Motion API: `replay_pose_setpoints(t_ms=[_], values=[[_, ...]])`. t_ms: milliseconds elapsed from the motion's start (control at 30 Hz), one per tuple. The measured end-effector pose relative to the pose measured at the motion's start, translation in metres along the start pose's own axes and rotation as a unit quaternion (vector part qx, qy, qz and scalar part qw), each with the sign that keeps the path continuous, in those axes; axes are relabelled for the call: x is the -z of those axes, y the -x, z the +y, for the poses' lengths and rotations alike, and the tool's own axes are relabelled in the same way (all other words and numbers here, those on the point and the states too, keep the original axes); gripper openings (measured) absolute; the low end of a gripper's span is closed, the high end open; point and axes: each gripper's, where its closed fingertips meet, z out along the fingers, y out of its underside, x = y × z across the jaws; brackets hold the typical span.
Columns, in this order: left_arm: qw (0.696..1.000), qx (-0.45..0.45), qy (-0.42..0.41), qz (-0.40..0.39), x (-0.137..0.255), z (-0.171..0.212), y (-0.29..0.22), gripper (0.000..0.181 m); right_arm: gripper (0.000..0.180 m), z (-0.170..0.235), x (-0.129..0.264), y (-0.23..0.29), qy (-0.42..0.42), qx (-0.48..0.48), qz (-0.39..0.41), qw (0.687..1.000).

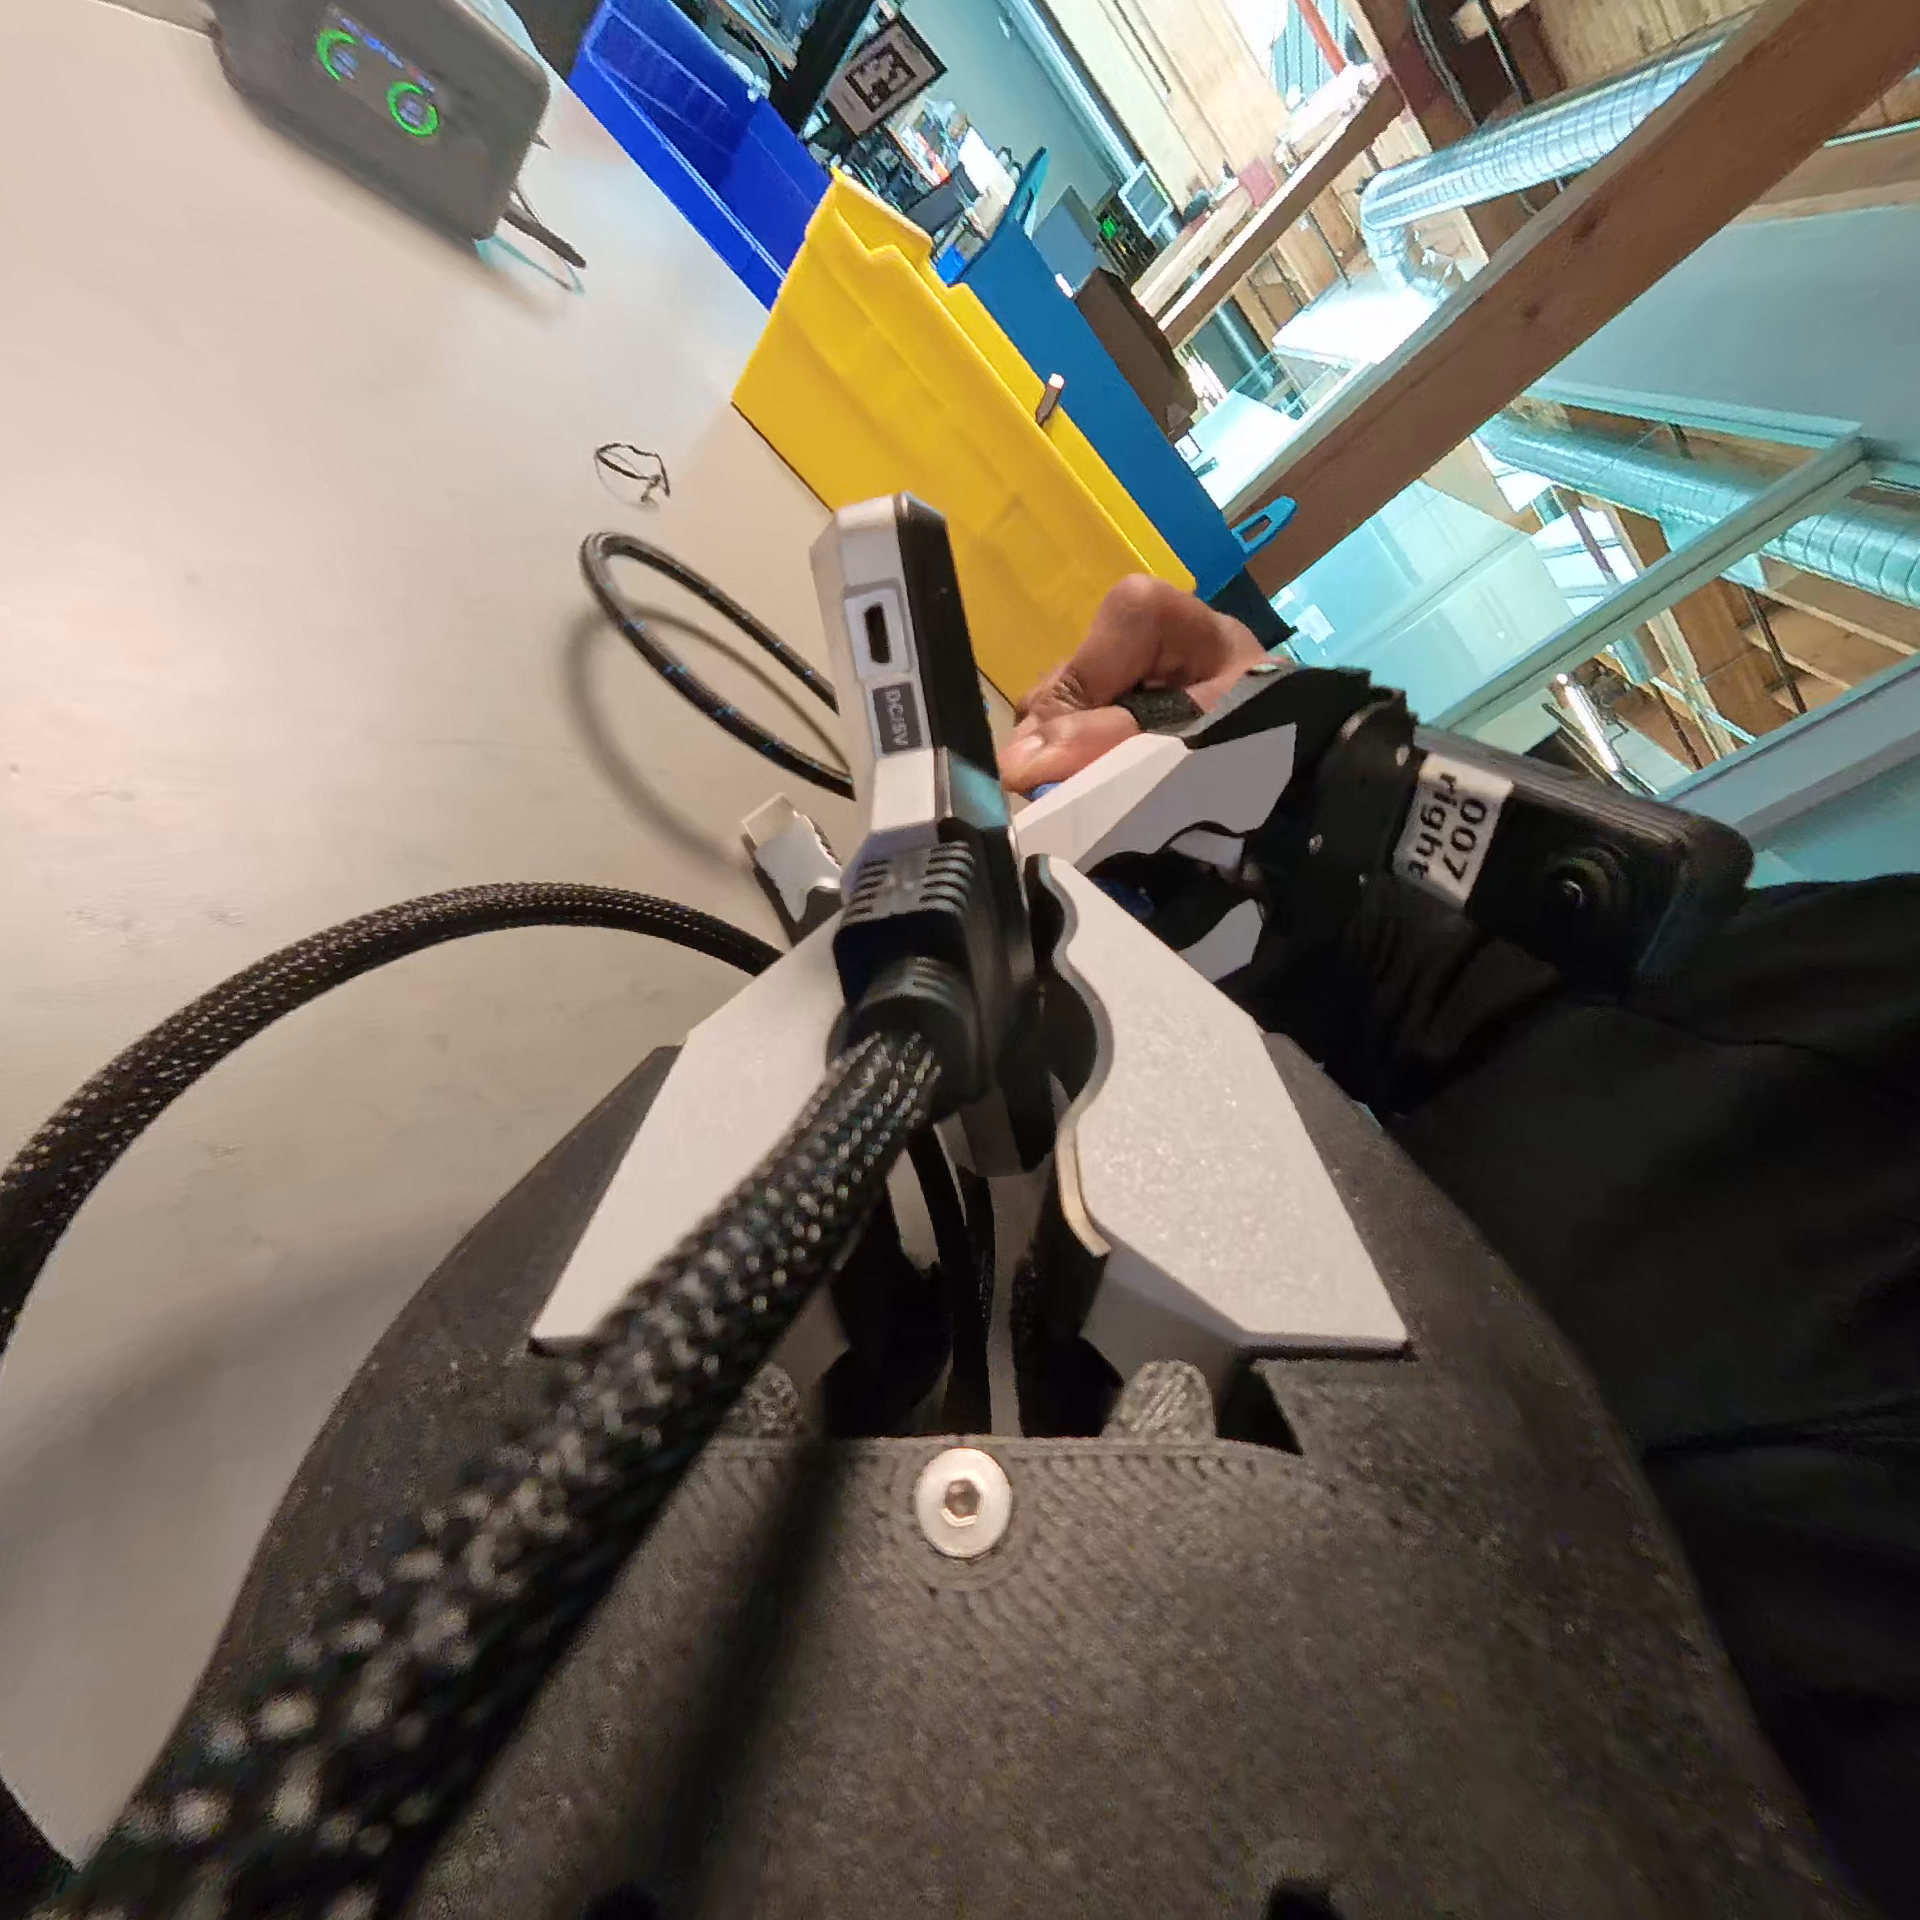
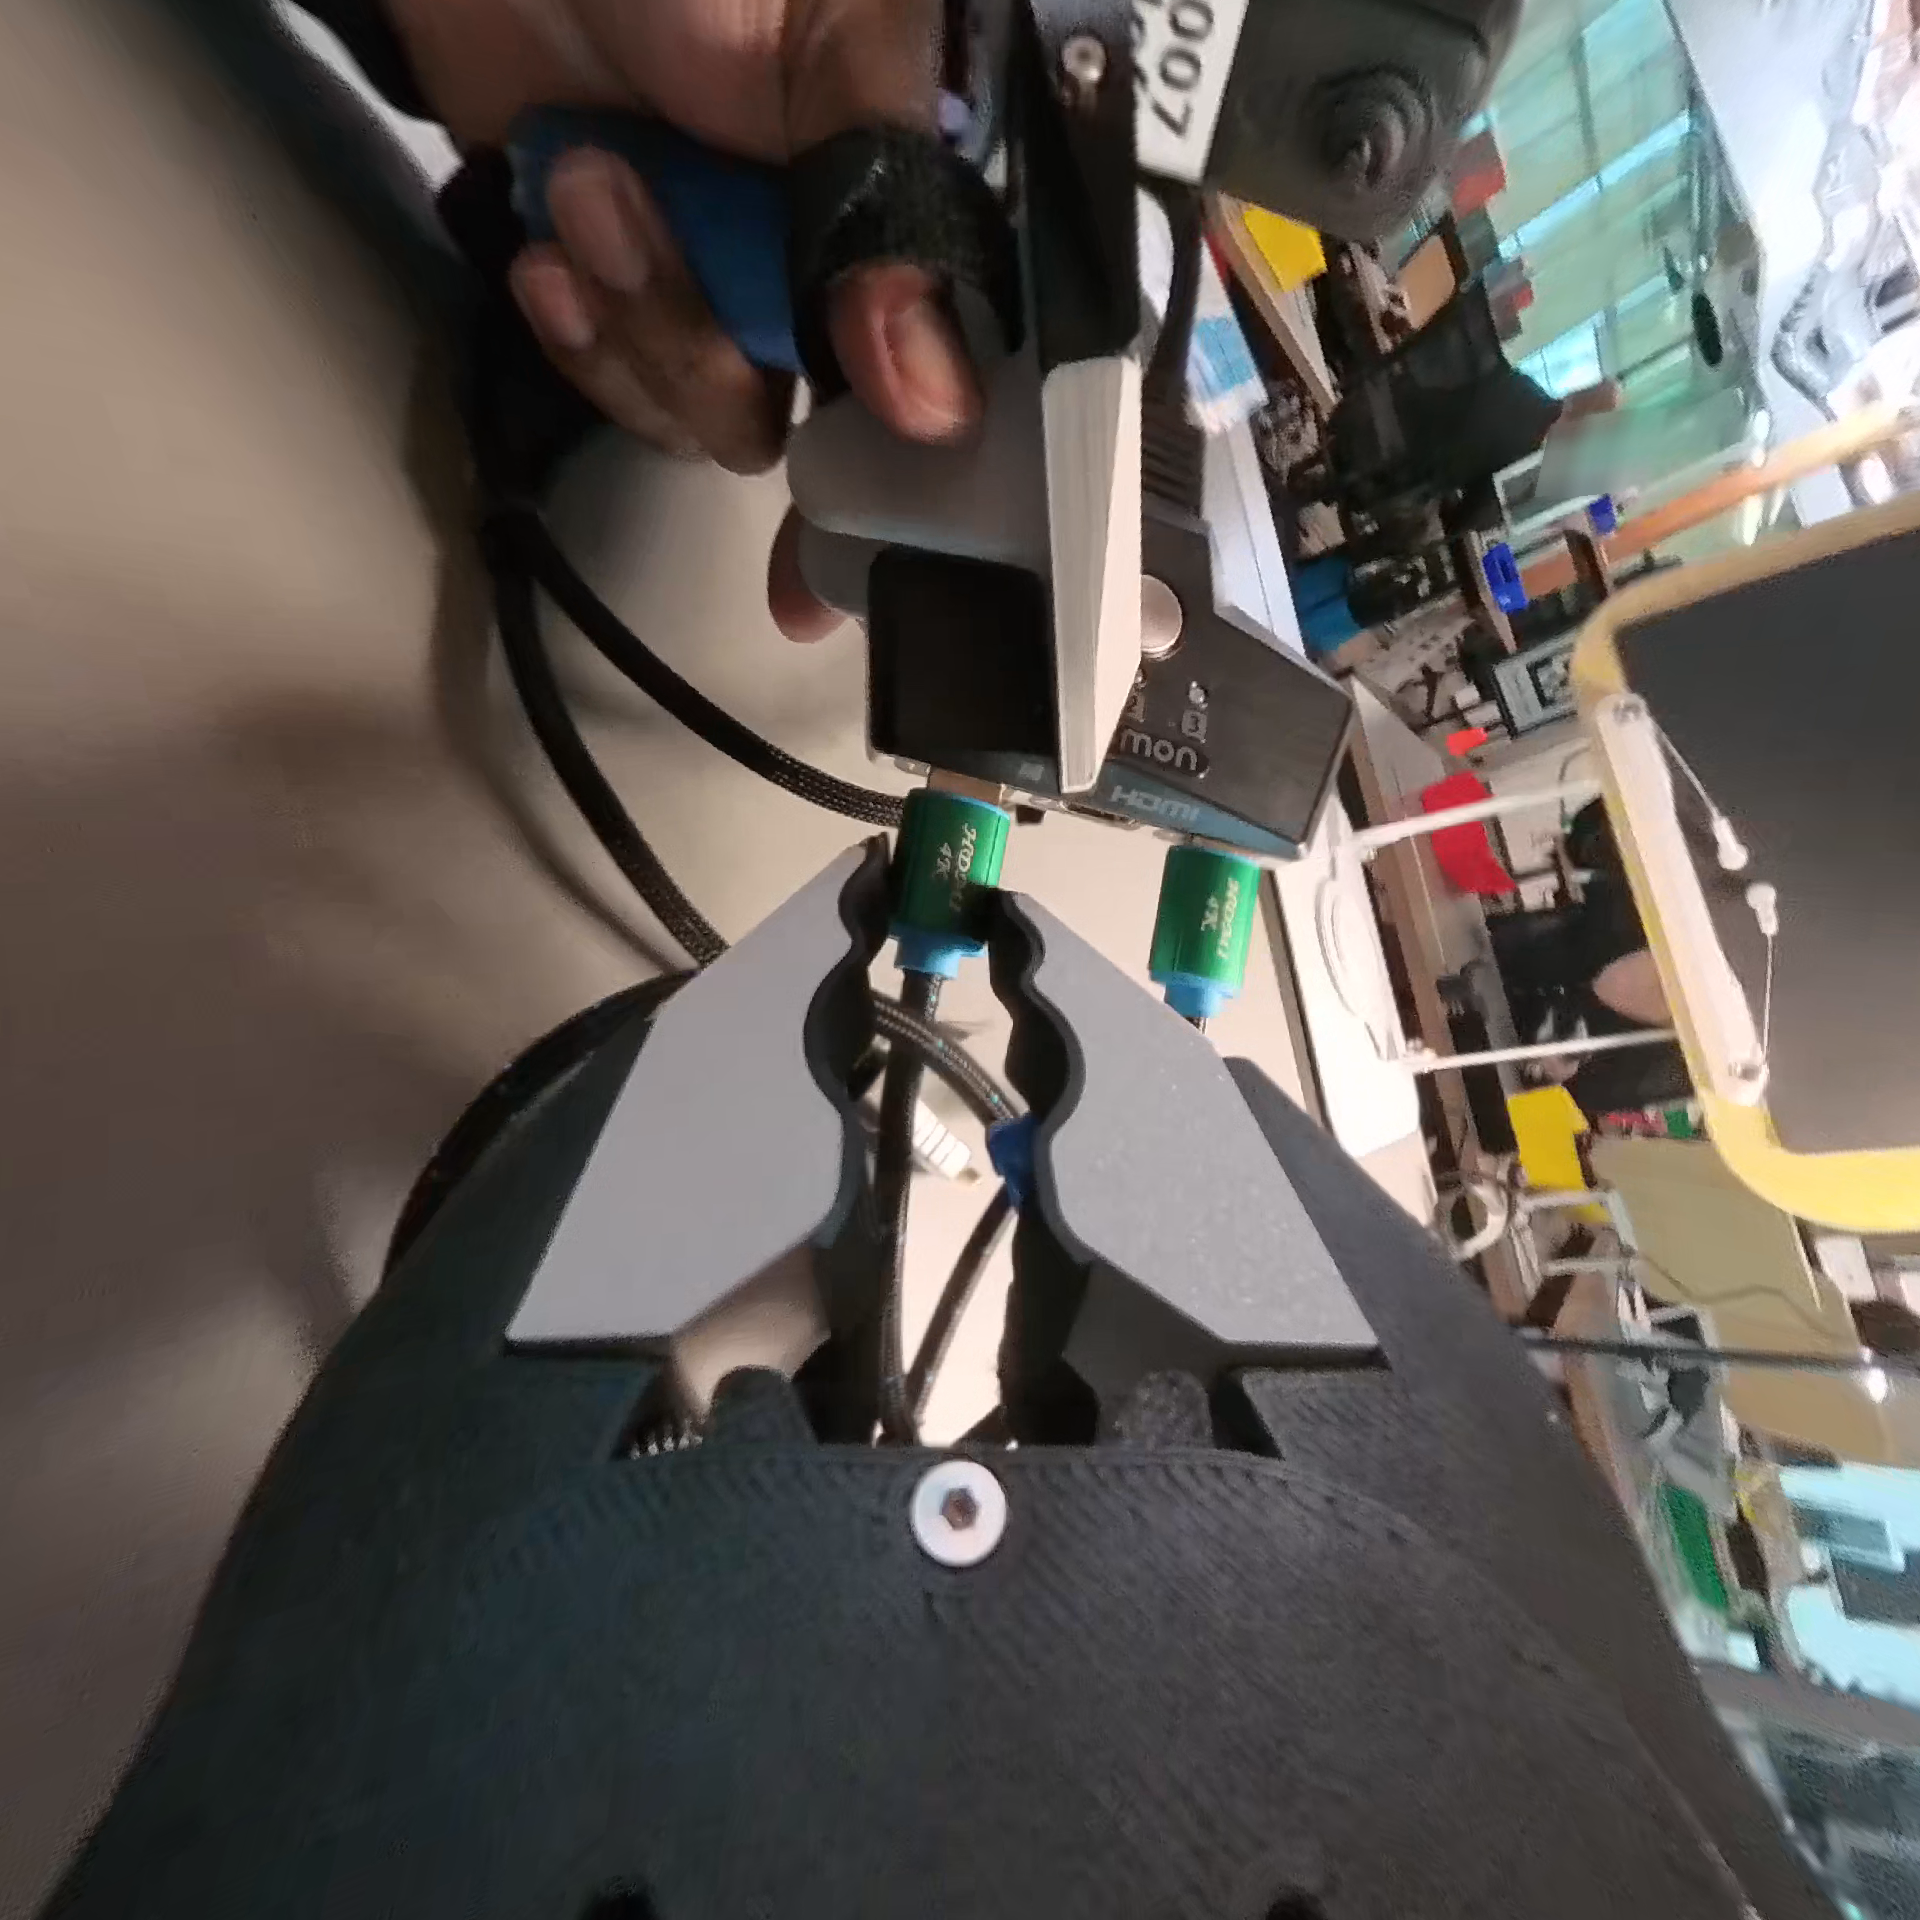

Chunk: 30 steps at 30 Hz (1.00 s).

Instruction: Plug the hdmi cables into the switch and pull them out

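Observation:
In the left wrist view my left gripper (image 1: 966, 914) is shut on the silver-and-black HDMI switch (image 1: 899, 644) and holds it on edge above the table. A thick black braided cable (image 1: 665, 1247) is plugged into the switch's near end. In the right wrist view my right gripper (image 2: 940, 883) is closed around a green HDMI plug (image 2: 945, 862) whose metal tip sits at a port of the switch (image 2: 1236, 727). A second green plug (image 2: 1210, 904) is in the port beside it. The left gripper's finger (image 2: 1086, 561) clamps the switch from above. The right gripper (image 1: 1153, 800) also shows beyond the switch.
A loose silver HDMI plug (image 1: 790, 847) and a thin black cable loop (image 1: 707, 655) lie on the pale table (image 1: 260, 571). A yellow bin (image 1: 935, 416), blue bins (image 1: 707, 135) and a grey device with green lights (image 1: 384, 94) stand along the far edge. Both grippers' tips are close together, under 4 cm apart.

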Motion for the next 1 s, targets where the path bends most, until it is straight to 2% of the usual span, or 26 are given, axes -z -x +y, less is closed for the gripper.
replay_pose_setpoints(t_ms=[367, 533, 667, 1000], values=[[0.999, -0.016, 0.037, 0.021, -0.005, 0.011, -0.009, 0.021, 0.023, 0.002, 0.011, 0.005, -0.019, 0.028, -0.036, 0.999], [0.999, -0.013, 0.037, 0.025, -0.005, 0.011, -0.01, 0.02, 0.023, 0.001, 0.012, 0.007, -0.005, 0.061, -0.026, 0.998], [0.995, -0.027, 0.075, 0.057, -0.005, 0.023, -0.021, 0.022, 0.022, -0.005, 0.022, 0.016, -0.032, 0.086, -0.058, 0.994], [0.997, -0.019, 0.068, 0.027, -0.007, 0.02, -0.011, 0.021, 0.022, 0.008, 0.019, 0.015, 0.016, 0.106, -0.049, 0.993]])
